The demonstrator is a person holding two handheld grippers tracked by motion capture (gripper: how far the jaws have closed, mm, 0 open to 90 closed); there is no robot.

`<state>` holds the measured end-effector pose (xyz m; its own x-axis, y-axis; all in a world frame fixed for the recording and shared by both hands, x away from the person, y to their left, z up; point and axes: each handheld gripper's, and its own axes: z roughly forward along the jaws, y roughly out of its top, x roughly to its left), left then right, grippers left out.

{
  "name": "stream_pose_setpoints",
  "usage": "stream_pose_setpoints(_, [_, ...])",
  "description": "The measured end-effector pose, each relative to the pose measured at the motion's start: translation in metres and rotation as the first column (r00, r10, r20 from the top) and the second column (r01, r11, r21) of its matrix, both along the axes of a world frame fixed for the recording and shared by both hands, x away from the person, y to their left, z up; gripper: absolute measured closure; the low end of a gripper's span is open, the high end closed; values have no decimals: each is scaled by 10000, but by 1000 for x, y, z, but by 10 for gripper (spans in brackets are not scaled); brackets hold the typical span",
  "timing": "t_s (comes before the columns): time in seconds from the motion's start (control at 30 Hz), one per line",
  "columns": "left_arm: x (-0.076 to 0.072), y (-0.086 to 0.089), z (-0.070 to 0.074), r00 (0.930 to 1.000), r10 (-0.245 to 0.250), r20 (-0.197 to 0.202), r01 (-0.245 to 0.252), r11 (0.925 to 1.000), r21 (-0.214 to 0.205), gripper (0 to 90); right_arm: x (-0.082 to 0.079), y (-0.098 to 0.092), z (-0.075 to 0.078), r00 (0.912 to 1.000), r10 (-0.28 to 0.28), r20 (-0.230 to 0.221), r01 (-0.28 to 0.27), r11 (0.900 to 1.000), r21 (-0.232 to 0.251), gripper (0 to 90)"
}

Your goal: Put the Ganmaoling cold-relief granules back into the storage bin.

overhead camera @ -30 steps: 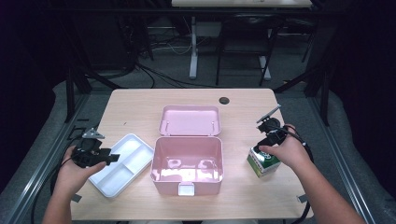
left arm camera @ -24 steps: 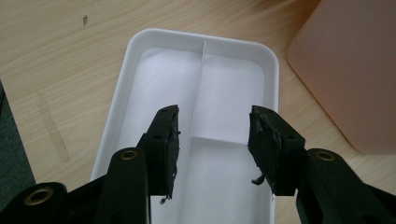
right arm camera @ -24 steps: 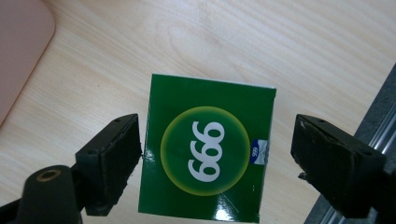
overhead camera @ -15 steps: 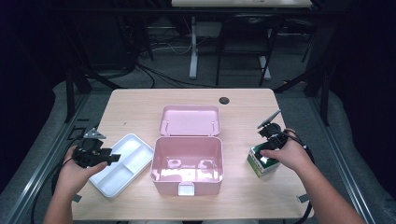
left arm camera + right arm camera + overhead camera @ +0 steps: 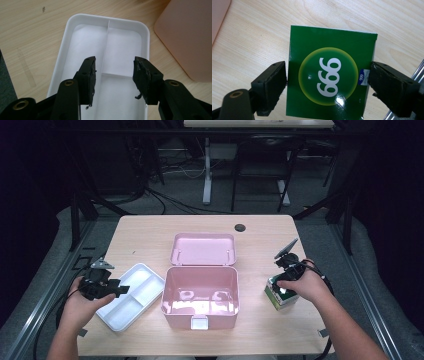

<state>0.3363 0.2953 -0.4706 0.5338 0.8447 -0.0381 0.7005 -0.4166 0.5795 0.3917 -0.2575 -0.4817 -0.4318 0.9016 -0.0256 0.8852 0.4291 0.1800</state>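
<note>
Two tools are at the near edge of the light wooden worktop (image 5: 150,232), one in each of the person's hands. The left tool (image 5: 119,288) hangs over the near end of a white rectangular plastic tray with inner dividers (image 5: 145,272). Its jaws stand apart with nothing between them; in the left gripper view the left tool (image 5: 114,71) straddles the tray's (image 5: 63,52) long centre divider without touching it.

At the near right, the right tool (image 5: 282,290) points down onto a small green cardboard box printed with a yellow-ringed circle and white "999" (image 5: 278,299), which sits on the worktop just right of the pink box. In the right gripper view the right tool (image 5: 328,80) brackets the green box (image 5: 329,45) on both sides. Its jaws have just been opening and stand wide. The left pad sits at the box's edge and the right pad at the opposite edge; whether they press on it cannot be told.

Centre worktop: an open pink rectangular plastic storage box (image 5: 200,292), empty inside, with its hinged pink lid (image 5: 203,249) lying flat behind it. The tray lies just to its left.

Farther back, a small dark round grommet (image 5: 240,227) is set in the worktop near the far edge.
</note>
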Motion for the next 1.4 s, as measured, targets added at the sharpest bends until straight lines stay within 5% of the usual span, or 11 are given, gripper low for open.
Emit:
stream_pose_setpoints(0.83, [1,0,-1,10000,-6,-62,6,10000,4,532,6,-3,-8,9980,-222,-598,231,9996,131,121])
stream_pose_setpoints(1.4, [0,1,-1,10000,39,-65,-39,10000,-32,531,11,1,-8,9922,-168,-1232,138,9996,-253,143])
